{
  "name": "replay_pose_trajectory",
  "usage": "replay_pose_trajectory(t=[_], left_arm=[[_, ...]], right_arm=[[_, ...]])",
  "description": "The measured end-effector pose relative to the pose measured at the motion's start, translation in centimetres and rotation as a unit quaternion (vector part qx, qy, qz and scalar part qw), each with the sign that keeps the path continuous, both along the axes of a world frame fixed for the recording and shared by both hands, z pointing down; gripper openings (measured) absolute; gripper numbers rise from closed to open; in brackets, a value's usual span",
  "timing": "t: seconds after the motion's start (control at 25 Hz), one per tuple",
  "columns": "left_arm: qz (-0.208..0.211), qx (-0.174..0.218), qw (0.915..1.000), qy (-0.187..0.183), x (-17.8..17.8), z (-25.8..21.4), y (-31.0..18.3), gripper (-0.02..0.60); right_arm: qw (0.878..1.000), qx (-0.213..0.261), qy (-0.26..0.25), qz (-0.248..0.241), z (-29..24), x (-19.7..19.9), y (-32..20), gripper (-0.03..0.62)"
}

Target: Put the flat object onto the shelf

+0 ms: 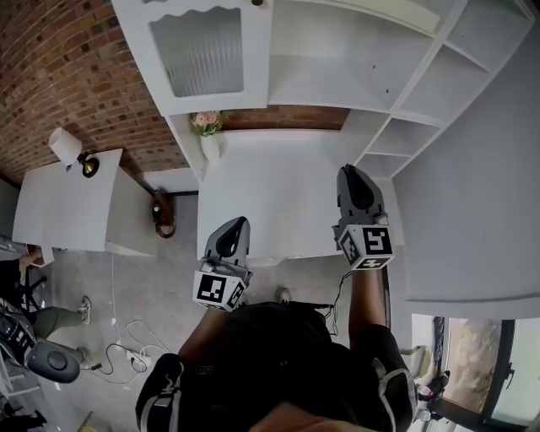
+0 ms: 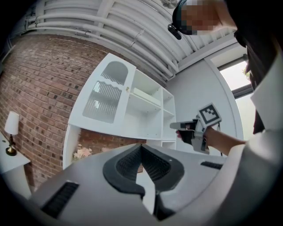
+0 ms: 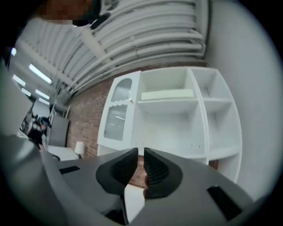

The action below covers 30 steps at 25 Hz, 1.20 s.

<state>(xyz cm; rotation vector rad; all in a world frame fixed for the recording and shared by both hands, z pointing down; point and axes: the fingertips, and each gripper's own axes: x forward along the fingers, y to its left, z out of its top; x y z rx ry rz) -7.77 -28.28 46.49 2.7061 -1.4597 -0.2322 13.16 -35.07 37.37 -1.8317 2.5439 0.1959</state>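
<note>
A pale flat slab (image 3: 168,94) lies on the upper shelf of the white shelf unit (image 3: 201,132); it also shows in the left gripper view (image 2: 143,94) and at the top of the head view (image 1: 405,12). My right gripper (image 3: 141,152) is shut with nothing between its pads, held up over the white counter (image 1: 278,194) in front of the shelves (image 1: 350,169). My left gripper (image 2: 141,148) is shut and empty too, lower and nearer my body at the counter's front edge (image 1: 239,221). From the left gripper view, the right gripper (image 2: 174,126) points at the shelves.
A ribbed-glass cabinet door (image 1: 196,51) closes the unit's left bay. A vase of pink flowers (image 1: 207,135) stands at the counter's back left. A lamp (image 1: 66,145) sits on a white side table (image 1: 59,211). Cables (image 1: 126,350) lie on the floor.
</note>
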Motion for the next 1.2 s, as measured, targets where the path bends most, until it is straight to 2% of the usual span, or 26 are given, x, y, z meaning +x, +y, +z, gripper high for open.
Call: replay_pose_trajectory(t=[0.04, 0.12, 0.28, 0.48, 0.72, 1.2], left_arm=[[0.001, -0.002, 1.0000, 0.000, 0.0, 0.2, -0.1, 0.009], [0.003, -0.005, 1.0000, -0.001, 0.1, 0.4, 0.0, 0.009], [0.007, -0.006, 1.0000, 0.001, 0.2, 0.4, 0.3, 0.009], [0.016, -0.014, 0.9998, 0.003, 1.1, 1.4, 0.8, 0.009], [0.020, -0.013, 0.9997, 0.003, 1.3, 1.4, 0.9, 0.009], [0.015, -0.011, 0.9998, 0.006, 0.7, 1.2, 1.0, 0.009]], right_arm=[[0.999, -0.027, -0.038, -0.007, 2.1, -0.4, 0.9, 0.060], [0.994, -0.067, -0.081, -0.015, 5.5, -1.6, 2.9, 0.055], [0.991, -0.097, -0.092, -0.017, 9.0, -4.1, 6.3, 0.055], [0.987, -0.122, -0.100, -0.003, 11.9, -4.7, 8.4, 0.055], [0.990, -0.119, -0.077, -0.012, 12.1, -4.9, 8.6, 0.055], [0.991, -0.112, -0.069, -0.003, 12.1, -5.5, 8.7, 0.044]])
